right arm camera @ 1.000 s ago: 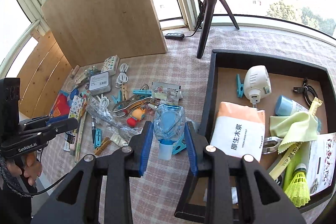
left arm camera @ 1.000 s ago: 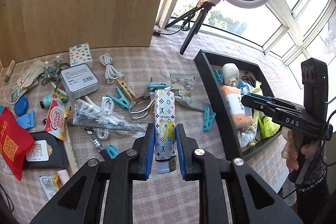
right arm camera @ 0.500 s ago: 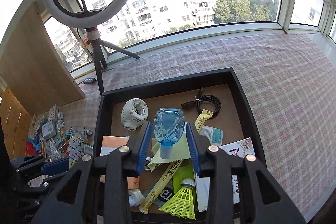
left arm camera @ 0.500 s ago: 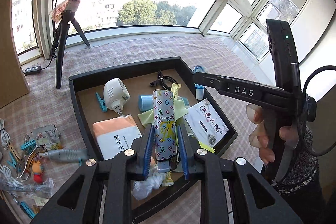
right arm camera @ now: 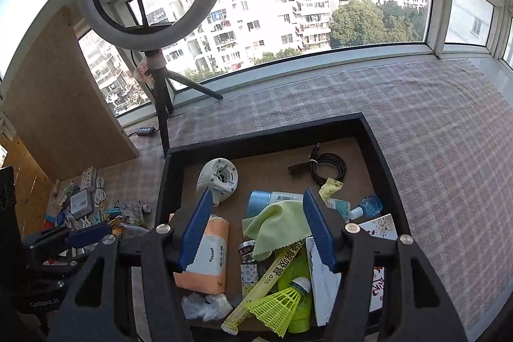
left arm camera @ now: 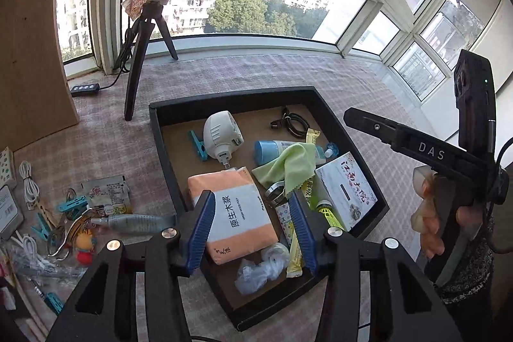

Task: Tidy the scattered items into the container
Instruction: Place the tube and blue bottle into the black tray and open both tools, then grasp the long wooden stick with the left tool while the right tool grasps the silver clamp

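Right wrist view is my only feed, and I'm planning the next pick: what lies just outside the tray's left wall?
Observer: A clear tube lies on the checked cloth, close beside that wall of the tray.
Operator: Anything inside the tray that I can't see?
Observer: A blue clip lies beside the white gadget.
Operator: Are the left tongs free?
Observer: Yes. The left tongs are open, have just been opening, and have nothing between the pads.
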The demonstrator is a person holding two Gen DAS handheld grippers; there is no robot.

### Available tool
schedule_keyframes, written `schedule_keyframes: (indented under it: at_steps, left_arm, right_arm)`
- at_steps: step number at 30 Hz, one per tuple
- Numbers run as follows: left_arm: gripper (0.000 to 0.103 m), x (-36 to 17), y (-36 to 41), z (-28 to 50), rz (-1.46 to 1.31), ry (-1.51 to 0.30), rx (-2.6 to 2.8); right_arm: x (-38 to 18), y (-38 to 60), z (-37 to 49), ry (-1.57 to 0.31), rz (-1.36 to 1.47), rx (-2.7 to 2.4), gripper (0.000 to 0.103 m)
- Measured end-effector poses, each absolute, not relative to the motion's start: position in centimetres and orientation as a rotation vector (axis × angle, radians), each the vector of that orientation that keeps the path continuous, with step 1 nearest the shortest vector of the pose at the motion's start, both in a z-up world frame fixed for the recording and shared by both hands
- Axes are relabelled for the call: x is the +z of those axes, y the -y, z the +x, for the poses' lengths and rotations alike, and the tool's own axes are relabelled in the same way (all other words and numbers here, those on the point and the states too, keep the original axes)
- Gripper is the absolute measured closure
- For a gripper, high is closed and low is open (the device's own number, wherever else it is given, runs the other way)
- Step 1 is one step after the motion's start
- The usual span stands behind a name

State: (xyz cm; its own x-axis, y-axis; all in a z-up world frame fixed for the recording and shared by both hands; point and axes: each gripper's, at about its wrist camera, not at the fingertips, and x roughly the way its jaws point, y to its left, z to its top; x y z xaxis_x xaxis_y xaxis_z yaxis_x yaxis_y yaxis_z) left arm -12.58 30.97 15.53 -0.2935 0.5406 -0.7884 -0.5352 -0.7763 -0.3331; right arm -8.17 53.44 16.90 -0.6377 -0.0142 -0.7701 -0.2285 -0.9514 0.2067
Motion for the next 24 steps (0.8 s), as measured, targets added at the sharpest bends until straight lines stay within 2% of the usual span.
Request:
schedule_keyframes:
  at_steps: [11, 16, 19, 24]
  left_arm:
    - [0.060, 13.8, -14.4, -12.2, -1.417, 0.067, 2.350]
    - [0.066, 10.7, -6.1, -11.0, -1.559, 0.120, 2.429]
    - [0.067, 8.6, -2.9, -10.0, -1.638, 0.146, 2.441]
    - [0.073, 5.5, -0.2, -8.8, -1.734, 0.206, 2.415]
  right_arm:
    - [15.7, -42.8, -10.4, -0.337, -1.503, 2.891, 0.047]
    - [14.4, -37.5, -11.7, -0.238, -1.651, 2.950, 0.056]
    - [13.3, -34.5, -12.5, -0.170, -1.733, 2.964, 0.056]
    - [11.1, -30.8, -14.0, -0.176, -1.876, 2.935, 0.056]
